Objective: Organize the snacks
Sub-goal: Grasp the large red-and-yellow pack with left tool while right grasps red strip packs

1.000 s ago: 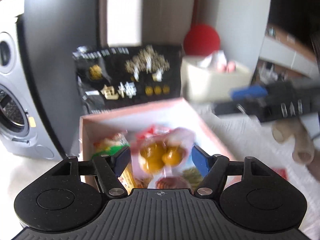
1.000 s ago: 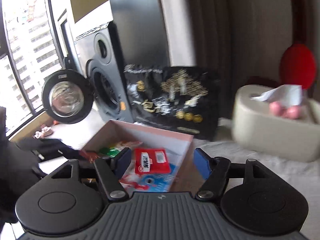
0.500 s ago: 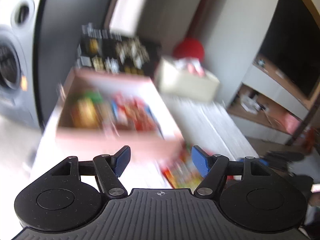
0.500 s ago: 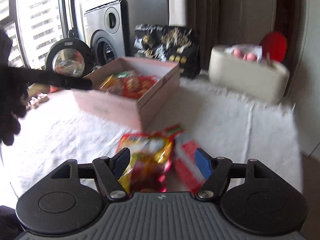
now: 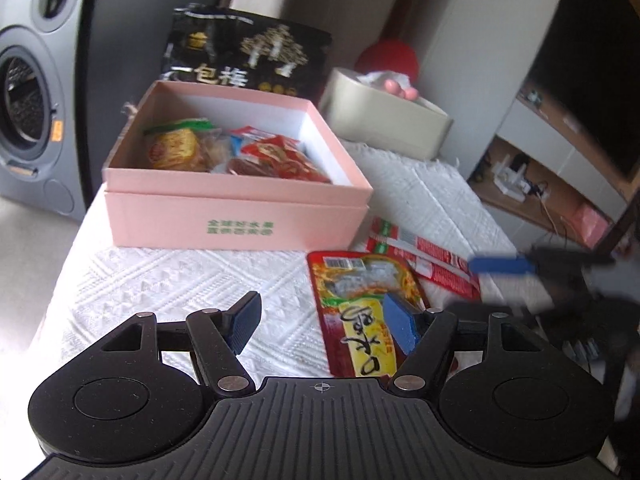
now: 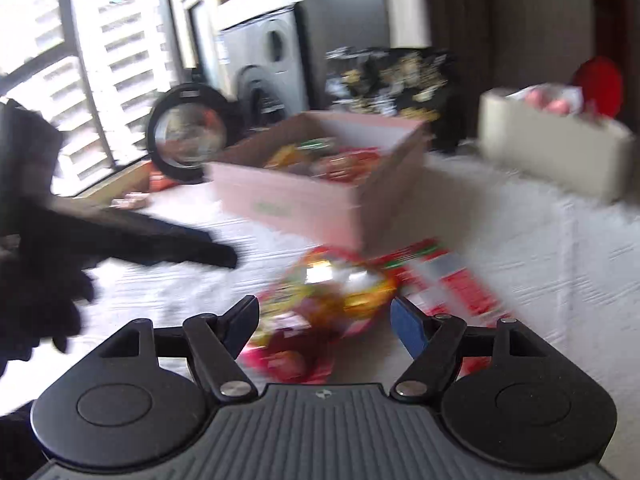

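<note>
A pink box (image 5: pixel 240 222) holding several snack packs (image 5: pixel 276 158) stands on the white cloth; it also shows in the right wrist view (image 6: pixel 320 204). In front of it lie a red-yellow snack pack (image 5: pixel 360 304) and a flat red-white pack (image 5: pixel 424 258). My left gripper (image 5: pixel 324 322) is open and empty above the cloth, its right finger over the red-yellow pack. My right gripper (image 6: pixel 324 320) is open and empty just above the same pack (image 6: pixel 332 296), with the red-white pack (image 6: pixel 452 284) to its right. It shows at the right of the left wrist view (image 5: pixel 500 266).
A black printed bag (image 5: pixel 244 56) stands behind the box. A beige tissue holder (image 5: pixel 384 120) sits at the back right with a red round thing behind it. A washing machine (image 5: pixel 28 92) is at the left. Shelves stand at the right past the table edge.
Both grippers have pulled back from over the box to the near side of the table. The snack that the left gripper was over now lies in the box. Both stayed open.
</note>
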Demonstrator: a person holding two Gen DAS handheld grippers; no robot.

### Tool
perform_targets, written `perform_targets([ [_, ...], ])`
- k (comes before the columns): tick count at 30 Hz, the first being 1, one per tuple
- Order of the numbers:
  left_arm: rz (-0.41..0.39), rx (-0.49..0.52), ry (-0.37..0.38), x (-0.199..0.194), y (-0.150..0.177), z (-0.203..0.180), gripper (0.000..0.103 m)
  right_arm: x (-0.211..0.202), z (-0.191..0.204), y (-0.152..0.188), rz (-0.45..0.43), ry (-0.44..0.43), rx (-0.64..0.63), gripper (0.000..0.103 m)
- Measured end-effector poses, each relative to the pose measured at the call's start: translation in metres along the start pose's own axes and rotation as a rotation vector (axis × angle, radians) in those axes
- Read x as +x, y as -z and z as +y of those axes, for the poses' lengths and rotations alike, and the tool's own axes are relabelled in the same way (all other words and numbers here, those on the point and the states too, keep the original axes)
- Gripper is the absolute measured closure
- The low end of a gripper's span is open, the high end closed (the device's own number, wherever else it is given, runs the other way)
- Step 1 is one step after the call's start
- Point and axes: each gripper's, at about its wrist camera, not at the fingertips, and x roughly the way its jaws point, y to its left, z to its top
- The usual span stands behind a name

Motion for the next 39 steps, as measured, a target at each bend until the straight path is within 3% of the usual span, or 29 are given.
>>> perform_targets([
  [4, 0.030, 0.052, 0.037, 0.010, 0.006, -0.015, 0.030, 0.029, -0.041, -0.003, 0.084, 0.170, -0.034, 0.030],
  [6, 0.032, 0.084, 0.041, 0.012, 0.008, -0.022, 0.030, 0.041, -0.057, -0.002, 0.130, 0.189, -0.010, 0.030],
  [10, 0.030, 0.133, 0.016, 0.012, 0.011, -0.031, 0.030, 0.040, -0.065, 0.001, 0.120, 0.164, 0.056, 0.033],
  [15, 0.021, 0.101, -0.027, 0.011, 0.010, -0.023, 0.030, 0.018, -0.063, 0.013, 0.105, 0.252, 0.172, 0.041],
  [20, 0.004, 0.034, -0.038, 0.012, 0.007, -0.017, 0.030, -0.007, -0.047, 0.037, 0.088, 0.350, 0.174, 0.041],
  [24, 0.018, 0.092, -0.022, 0.018, 0.008, -0.034, 0.030, -0.019, -0.035, 0.051, 0.063, 0.275, 0.206, 0.029],
  [26, 0.024, 0.141, -0.014, 0.021, 0.009, -0.046, 0.030, -0.023, -0.030, 0.051, 0.054, 0.195, 0.228, 0.027],
  [28, 0.022, 0.198, -0.015, 0.025, 0.010, -0.059, 0.030, -0.024, -0.026, 0.050, 0.036, 0.168, 0.219, 0.026],
  [33, 0.040, 0.342, -0.098, 0.041, 0.019, -0.079, 0.028, -0.015, -0.028, 0.049, 0.039, 0.221, 0.218, 0.026],
  [39, 0.049, 0.274, -0.128, 0.040, 0.015, -0.058, 0.024, -0.014, -0.032, 0.060, 0.009, 0.253, 0.213, 0.025],
])
